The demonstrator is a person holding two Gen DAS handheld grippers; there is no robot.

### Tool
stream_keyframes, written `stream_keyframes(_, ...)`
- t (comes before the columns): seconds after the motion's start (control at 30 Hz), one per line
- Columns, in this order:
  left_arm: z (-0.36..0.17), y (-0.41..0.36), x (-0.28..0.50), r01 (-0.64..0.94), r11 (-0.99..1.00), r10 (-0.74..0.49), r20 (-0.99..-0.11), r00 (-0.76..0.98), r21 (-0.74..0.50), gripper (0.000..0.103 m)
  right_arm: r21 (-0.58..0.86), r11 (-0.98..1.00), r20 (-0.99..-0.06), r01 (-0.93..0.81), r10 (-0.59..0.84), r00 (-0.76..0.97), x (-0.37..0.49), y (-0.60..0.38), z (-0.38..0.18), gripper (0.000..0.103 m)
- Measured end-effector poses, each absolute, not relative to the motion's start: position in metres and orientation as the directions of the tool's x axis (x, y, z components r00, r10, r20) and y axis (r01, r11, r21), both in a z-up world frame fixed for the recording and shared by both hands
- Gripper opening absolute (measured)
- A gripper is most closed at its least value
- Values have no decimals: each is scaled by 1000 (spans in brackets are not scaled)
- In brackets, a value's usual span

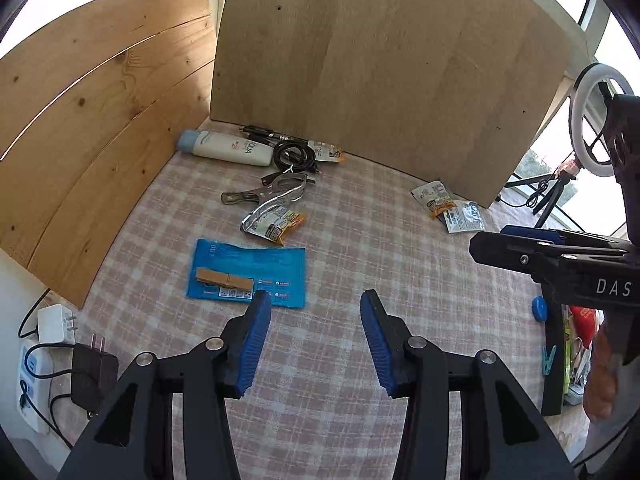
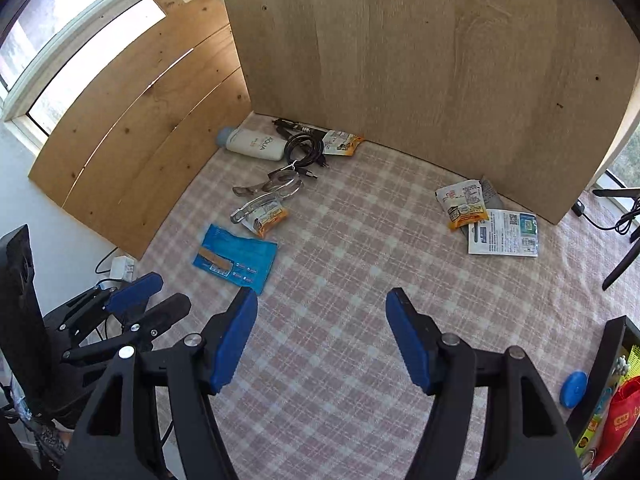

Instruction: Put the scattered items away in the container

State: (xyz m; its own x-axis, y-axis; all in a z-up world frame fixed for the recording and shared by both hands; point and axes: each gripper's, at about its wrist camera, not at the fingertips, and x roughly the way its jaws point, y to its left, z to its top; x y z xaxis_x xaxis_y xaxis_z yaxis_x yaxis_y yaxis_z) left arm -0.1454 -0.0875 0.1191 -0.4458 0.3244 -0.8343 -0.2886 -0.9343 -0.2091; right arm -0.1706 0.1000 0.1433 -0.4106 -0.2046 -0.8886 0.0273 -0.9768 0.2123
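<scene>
While both claws hang empty over the checked bench [image 2: 340, 248], no item is held, so the step in hand is judged to be an approach to a fresh pick. The left claw [image 1: 316, 300] is seen with jaws apart and nothing between them. The right claw [image 2: 322, 296] is likewise spread wide, over bare cloth.

The scattered items lie well ahead. A blue packet [image 1: 248, 274] with a wooden peg [image 1: 225, 279] on top sits just beyond the left claw. Farther back are found a metal clip [image 1: 266, 194], a snack sachet [image 1: 276, 226] touching the clip, a black cable [image 1: 294, 156] and a lotion bottle [image 1: 226, 148] near the board [image 1: 380, 60]. To the right, two sachets [image 2: 462, 202] and a leaflet [image 2: 504, 234] lie by the board's foot.

The container [image 2: 600, 364] is only partly seen at the right edge, already holding some packets; a blue disc [image 2: 573, 389] rests just beside it on the bench.

Next move, as judged: the left claw should be lowered onto the peg or packet, jaws set across its narrow side. The flat packet may be hard to lift off the cloth.
</scene>
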Motion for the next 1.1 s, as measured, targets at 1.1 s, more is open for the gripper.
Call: stream_keyframes(1.1, 28, -105, -406, -156, -974, 216, -868, -448, -162, 25, 284, -940, -900, -188, -194, -390, -436, 35, 21, 41)
